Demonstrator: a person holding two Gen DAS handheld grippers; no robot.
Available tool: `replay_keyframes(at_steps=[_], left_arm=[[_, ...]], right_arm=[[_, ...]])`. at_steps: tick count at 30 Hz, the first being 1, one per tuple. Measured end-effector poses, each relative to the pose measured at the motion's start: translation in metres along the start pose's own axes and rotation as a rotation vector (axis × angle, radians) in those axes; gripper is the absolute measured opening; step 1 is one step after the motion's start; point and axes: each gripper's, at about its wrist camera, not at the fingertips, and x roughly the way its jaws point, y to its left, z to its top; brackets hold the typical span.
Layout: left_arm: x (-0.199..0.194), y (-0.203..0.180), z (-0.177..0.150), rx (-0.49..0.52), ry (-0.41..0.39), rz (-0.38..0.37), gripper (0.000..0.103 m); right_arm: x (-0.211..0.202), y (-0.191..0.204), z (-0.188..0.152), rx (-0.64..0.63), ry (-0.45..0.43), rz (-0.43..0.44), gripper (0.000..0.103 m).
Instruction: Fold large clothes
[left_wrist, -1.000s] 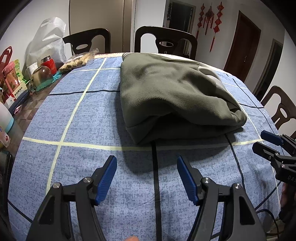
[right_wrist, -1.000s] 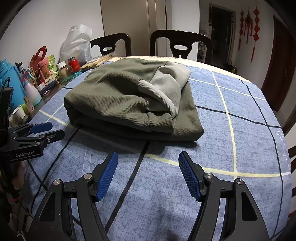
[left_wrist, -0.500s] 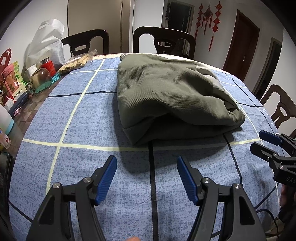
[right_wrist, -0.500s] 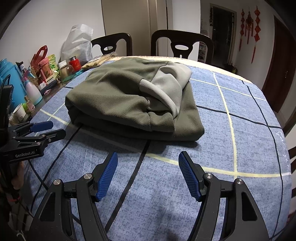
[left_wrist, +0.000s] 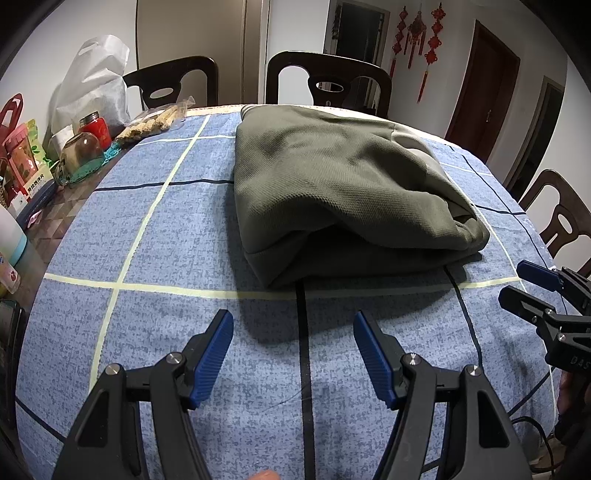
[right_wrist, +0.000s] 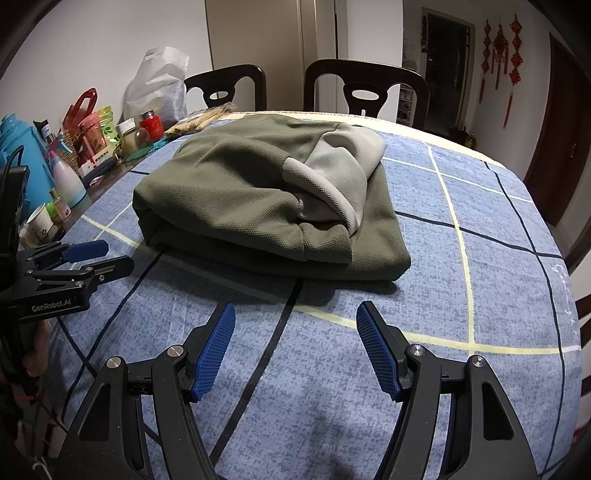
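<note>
An olive-green garment (left_wrist: 340, 192) lies folded into a thick rectangle on the blue checked tablecloth (left_wrist: 155, 236); a lighter grey part of it shows on top in the right wrist view (right_wrist: 332, 181). My left gripper (left_wrist: 293, 325) hovers open over bare cloth just short of the garment's near edge, nothing between its blue pads. My right gripper (right_wrist: 295, 317) is likewise open and empty in front of the near edge of the garment (right_wrist: 266, 206). Each gripper shows at the edge of the other's view: the right gripper (left_wrist: 524, 284), the left gripper (right_wrist: 96, 258).
Jars, bottles, snack packs and a white bag (left_wrist: 92, 88) crowd the table's left side, with a blue flask (right_wrist: 18, 162) there too. Dark wooden chairs (left_wrist: 328, 81) stand behind the table and one chair (left_wrist: 561, 218) at the right. A hand (right_wrist: 37, 354) holds the left gripper.
</note>
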Motion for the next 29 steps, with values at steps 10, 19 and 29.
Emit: replay_keyframes(at_steps=[10, 19, 29], left_arm=[[-0.0013, -0.0023, -0.0010, 0.002, -0.002, -0.013, 0.069], [-0.0026, -0.0060, -0.0002, 0.015, -0.008, -0.002, 0.069], [-0.0051, -0.0080, 0.0009, 0.015, -0.030, -0.006, 0.069]], right_arm=[[-0.0008, 0.0003, 0.0004, -0.002, -0.003, -0.001, 0.069], [-0.0013, -0.0009, 0.0009, -0.001, -0.001, -0.003, 0.069], [-0.0037, -0.0050, 0.0001, 0.008, -0.004, -0.002, 0.069]])
